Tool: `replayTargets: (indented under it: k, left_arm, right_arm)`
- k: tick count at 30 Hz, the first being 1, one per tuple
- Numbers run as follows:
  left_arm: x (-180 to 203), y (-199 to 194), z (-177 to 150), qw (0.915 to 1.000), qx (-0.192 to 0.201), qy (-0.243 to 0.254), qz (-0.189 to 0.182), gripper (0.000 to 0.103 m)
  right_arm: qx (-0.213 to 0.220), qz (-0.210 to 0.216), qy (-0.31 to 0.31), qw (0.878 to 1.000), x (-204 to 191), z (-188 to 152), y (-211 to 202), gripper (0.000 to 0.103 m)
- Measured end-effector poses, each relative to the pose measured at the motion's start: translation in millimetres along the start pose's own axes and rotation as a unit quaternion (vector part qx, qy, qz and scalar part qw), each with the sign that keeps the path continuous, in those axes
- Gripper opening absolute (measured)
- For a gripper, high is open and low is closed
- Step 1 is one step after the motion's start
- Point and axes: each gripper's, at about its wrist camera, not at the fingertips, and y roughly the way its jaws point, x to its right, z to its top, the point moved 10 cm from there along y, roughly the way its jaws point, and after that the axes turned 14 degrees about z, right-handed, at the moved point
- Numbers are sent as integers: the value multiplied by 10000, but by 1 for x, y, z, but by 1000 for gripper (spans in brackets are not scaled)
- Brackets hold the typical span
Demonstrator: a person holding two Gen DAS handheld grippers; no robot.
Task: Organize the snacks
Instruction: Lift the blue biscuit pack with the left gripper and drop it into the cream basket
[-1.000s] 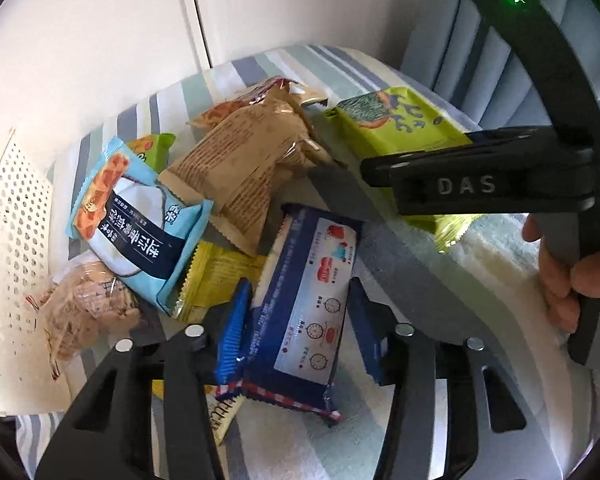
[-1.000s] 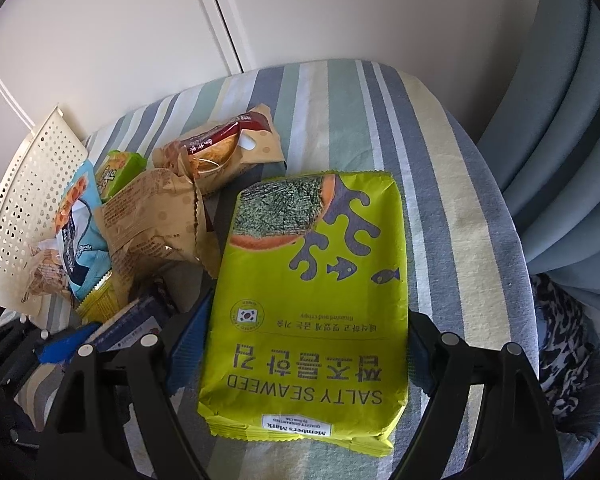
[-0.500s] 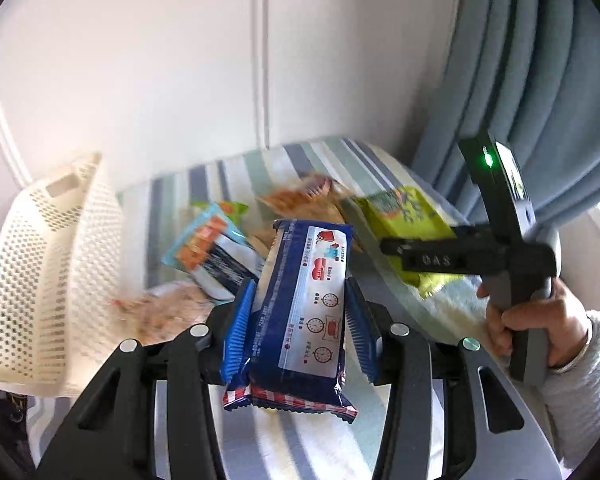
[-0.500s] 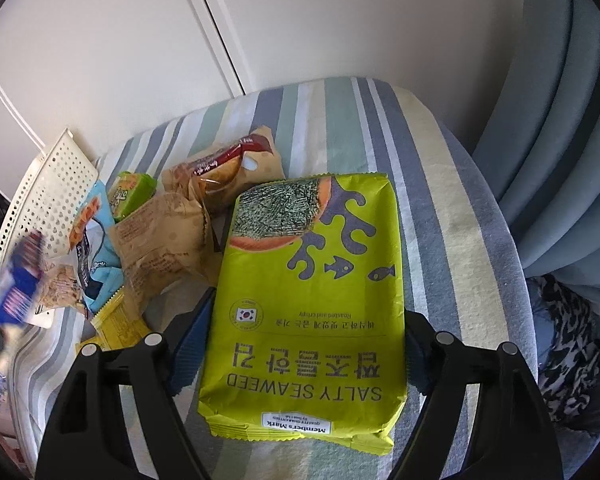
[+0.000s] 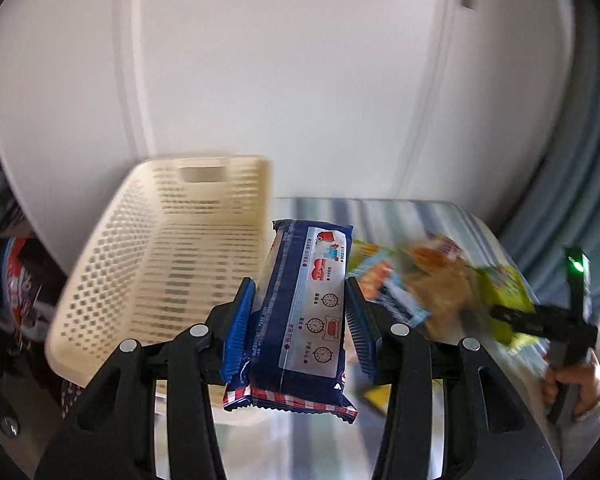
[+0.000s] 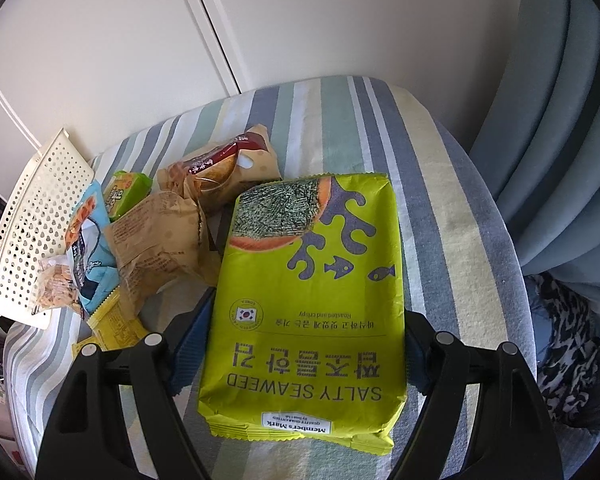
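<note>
Gripping a dark blue snack packet (image 5: 304, 312), the left gripper (image 5: 300, 320) held it clamped between its blue-padded fingers, lifted clear of the striped tabletop (image 6: 440, 208). The packet's long axis ran along the fingers, pointing away from the camera toward the wall, with its red-checked crimped end nearest the wrist and its far end beside the right-hand wall of a cream perforated basket (image 5: 160, 264). The basket sat at the table's left edge and looked empty as far as could be seen. The left wrist view was blurred, so fine detail was uncertain.

Judging from this, the step in hand was carrying the blue packet to the basket; the next move would call for swinging it left over the rim, lowering it inside, then parting the fingers.

On the other side, the right gripper (image 6: 304, 344) stood with its fingers wide apart around a large lime-green seaweed bag (image 6: 308, 292), which lay flat on the table. Whether the pads touched the bag's edges could not be told. The bag's long axis ran along those fingers too, its printed text upside down to the camera. Other snacks, among them a brown paper packet (image 6: 156, 244) and a light blue packet (image 6: 90, 256), lay heaped between the bag and the basket.
</note>
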Motion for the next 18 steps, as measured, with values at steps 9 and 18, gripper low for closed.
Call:
replayTargets:
  k: [9,18]
  left_arm:
    - [-61,34,9,9962,-11,-644,594,51]
    - [-99,33,5,9888,124,-1163,927,100]
  right_arm:
    - [-60,-138,-13,9999,-3,0,6,78]
    - [-104,-242,7,9997,-4,-1,12,78]
